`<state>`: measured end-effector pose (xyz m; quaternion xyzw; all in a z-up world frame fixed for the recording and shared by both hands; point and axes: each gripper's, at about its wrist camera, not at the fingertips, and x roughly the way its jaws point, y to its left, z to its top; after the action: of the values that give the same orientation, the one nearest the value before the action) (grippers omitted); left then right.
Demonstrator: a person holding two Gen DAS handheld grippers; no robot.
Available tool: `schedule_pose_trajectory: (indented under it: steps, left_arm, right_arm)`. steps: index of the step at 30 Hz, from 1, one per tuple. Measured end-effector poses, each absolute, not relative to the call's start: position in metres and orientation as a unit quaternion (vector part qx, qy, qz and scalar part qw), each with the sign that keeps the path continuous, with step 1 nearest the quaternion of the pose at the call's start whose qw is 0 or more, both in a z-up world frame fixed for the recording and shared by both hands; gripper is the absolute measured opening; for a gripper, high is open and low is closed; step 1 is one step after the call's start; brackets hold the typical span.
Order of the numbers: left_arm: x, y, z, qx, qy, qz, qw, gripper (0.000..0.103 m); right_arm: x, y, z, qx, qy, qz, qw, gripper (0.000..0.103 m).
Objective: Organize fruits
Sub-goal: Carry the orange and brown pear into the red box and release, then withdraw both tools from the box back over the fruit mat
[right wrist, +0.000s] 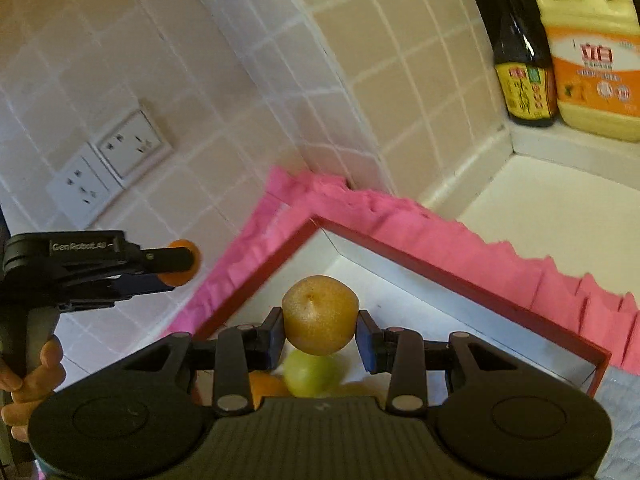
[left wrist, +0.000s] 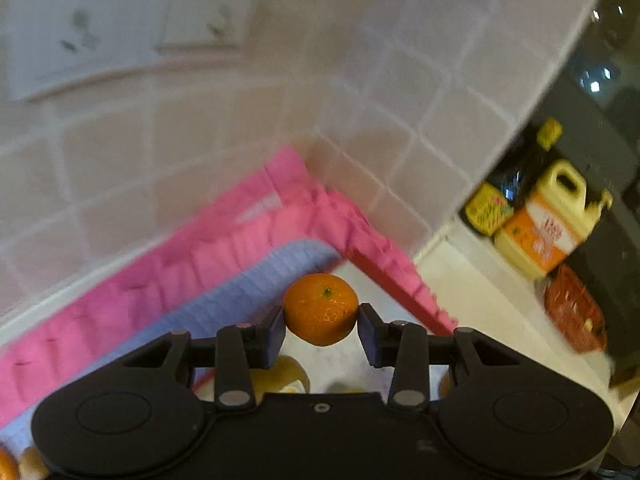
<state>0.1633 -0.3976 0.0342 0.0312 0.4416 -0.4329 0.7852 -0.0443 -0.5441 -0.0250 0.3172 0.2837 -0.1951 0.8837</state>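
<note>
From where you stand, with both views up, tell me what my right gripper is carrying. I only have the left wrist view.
Observer: The right gripper is shut on a yellow-brown round fruit, which looks like a pear.
Operator: Report what lies under it.
Observer: A green fruit sits directly below, with an orange one beside it, inside the red-rimmed box.
Operator: Say whether my left gripper shows there.
Observer: Yes, the left gripper appears side-on at the left edge, in front of the tiled wall, shut on the orange.
Operator: Say who holds it.
Observer: A hand wraps its handle.
</note>
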Motion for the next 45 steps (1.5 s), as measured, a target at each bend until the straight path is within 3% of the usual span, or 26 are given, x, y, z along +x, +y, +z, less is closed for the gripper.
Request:
schedule_pose_trajectory:
  steps: [20,21,24,25,45]
  left_arm:
    - [0.152,-0.449,-0.036,0.089,0.491,-0.443,0.745,0.047]
    - [0.152,-0.449,-0.035,0.089,0.490,-0.442,0.746,0.053]
    - [0.152,-0.448,-0.029,0.082,0.485,-0.445,0.749,0.071]
    - [0.152,-0.447,-0.026,0.084,0.481,-0.442,0.753,0.072]
    - [0.160,-0.380,0.062,0.098,0.391,-0.395,0.825,0.072]
  right_arm:
    - [-0.029,-0.553,-0.072,0.342,0.340,-0.215,0.849,0.042]
    - [-0.028,-0.552,-0.072,0.340,0.342,-0.214,0.850,0.044]
    - [-0.031,-0.551,-0.066,0.340,0.328,-0.215,0.855,0.058]
    - [-0.031,-0.551,-0.064,0.338,0.326,-0.216,0.856,0.062]
    - [-0.025,-0.518,0.004,0.307,0.270,-0.186,0.893,0.063]
